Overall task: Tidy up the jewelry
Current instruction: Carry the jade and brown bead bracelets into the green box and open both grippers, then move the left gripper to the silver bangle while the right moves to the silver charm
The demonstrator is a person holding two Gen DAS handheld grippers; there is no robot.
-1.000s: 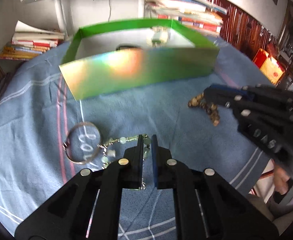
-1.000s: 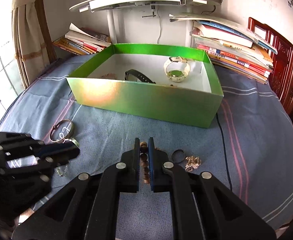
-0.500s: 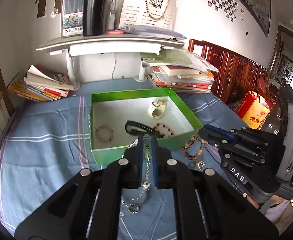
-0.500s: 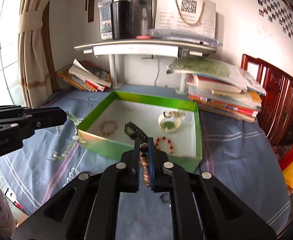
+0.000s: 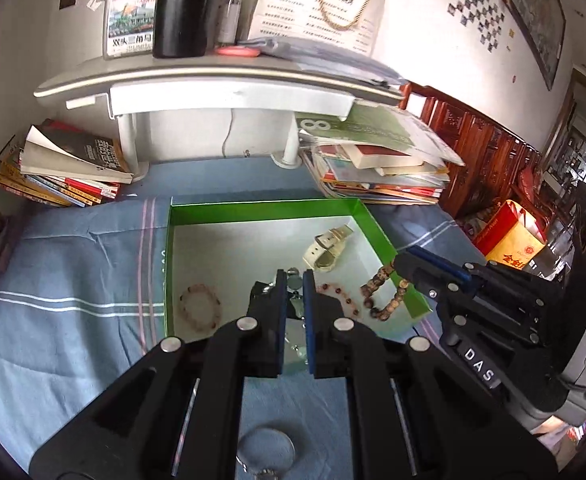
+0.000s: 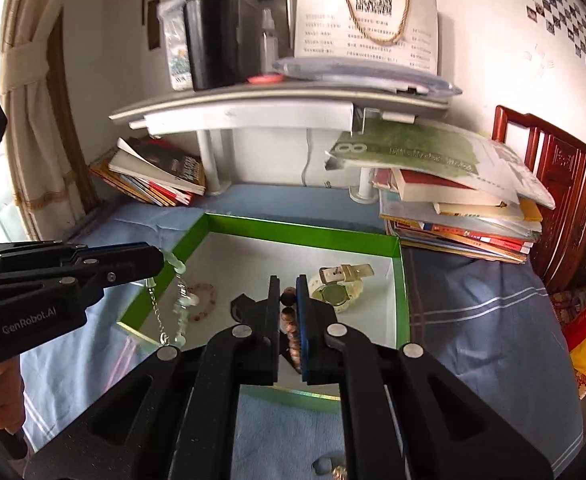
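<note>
Blue striped cloth point(image 5: 73, 280) covers the desk, with book stacks point(image 6: 465, 208) and a grey shelf point(image 5: 229, 80) behind the open green cardboard box point(image 5: 261, 210).

Both claws hang over that box: the left gripper point(image 5: 294, 284) is clenched on a pale green bead-and-chain bracelet point(image 6: 181, 300), the right gripper point(image 6: 284, 300) on a brown wooden bead strand point(image 5: 385, 292). Both pieces look light, limp and swing-prone, probably best pinched across the beads. A cream-strapped watch point(image 6: 339, 286) and pink bead bracelet point(image 5: 199, 306) lie inside.
</note>
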